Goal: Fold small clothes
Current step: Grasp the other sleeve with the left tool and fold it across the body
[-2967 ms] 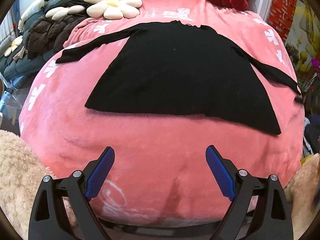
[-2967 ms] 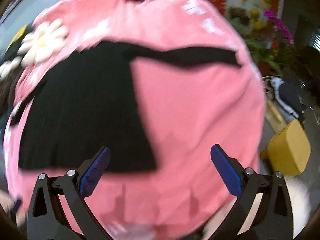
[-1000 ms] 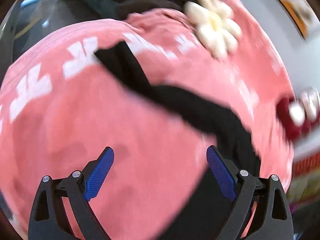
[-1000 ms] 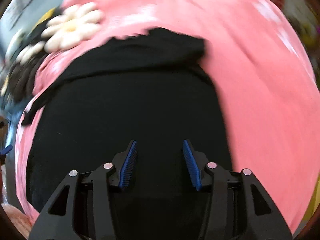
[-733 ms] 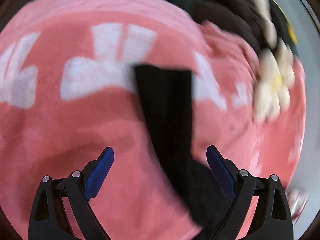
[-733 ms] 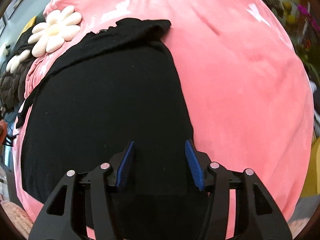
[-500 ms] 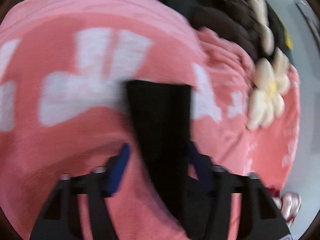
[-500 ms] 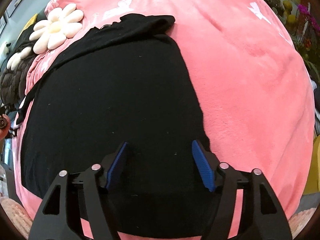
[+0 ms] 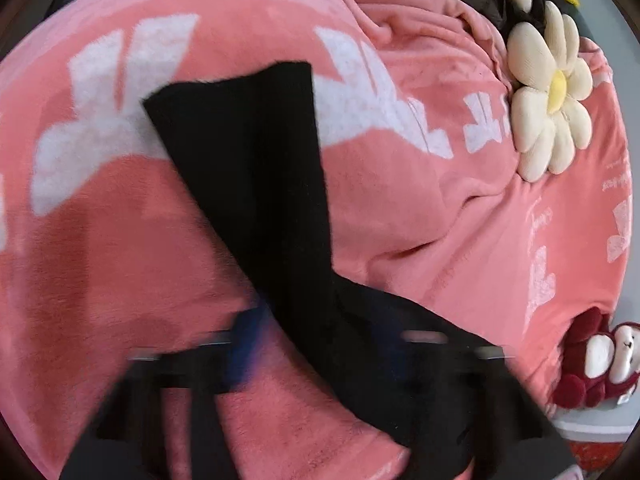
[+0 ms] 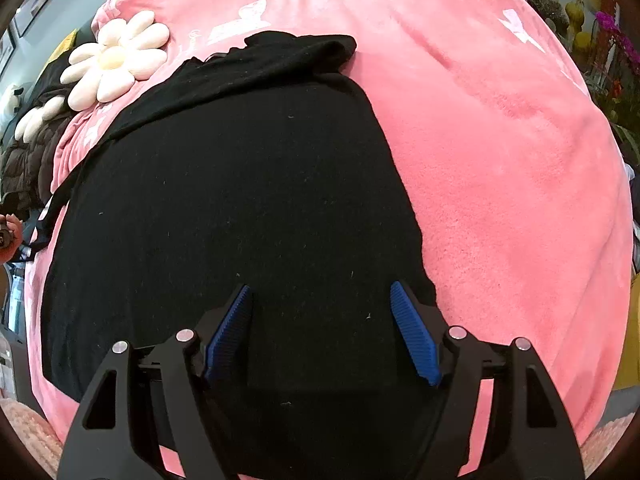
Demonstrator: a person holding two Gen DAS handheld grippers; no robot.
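Note:
A black long-sleeved top (image 10: 248,200) lies flat on a pink blanket (image 10: 500,160). Its right sleeve (image 10: 280,60) is folded across the chest near the neckline. My right gripper (image 10: 320,332) hovers open and empty over the top's lower body. In the left wrist view the left sleeve (image 9: 256,160) stretches out over the blanket (image 9: 420,220), cuff at the far end. My left gripper (image 9: 316,344) is blurred by motion; its blue pads (image 9: 248,340) sit on either side of the sleeve, close together, and I cannot tell if they grip it.
A cream daisy cushion (image 9: 548,96) lies on the blanket, also in the right wrist view (image 10: 112,60). A red and white plush toy (image 9: 592,364) sits at the far end. Dark quilted bedding (image 10: 24,156) lies left. Flowers (image 10: 608,40) stand right.
The right sleeve got folded onto the chest; my right gripper then opened and drew back. My left gripper moved to the left sleeve and its jaws have closed in around it.

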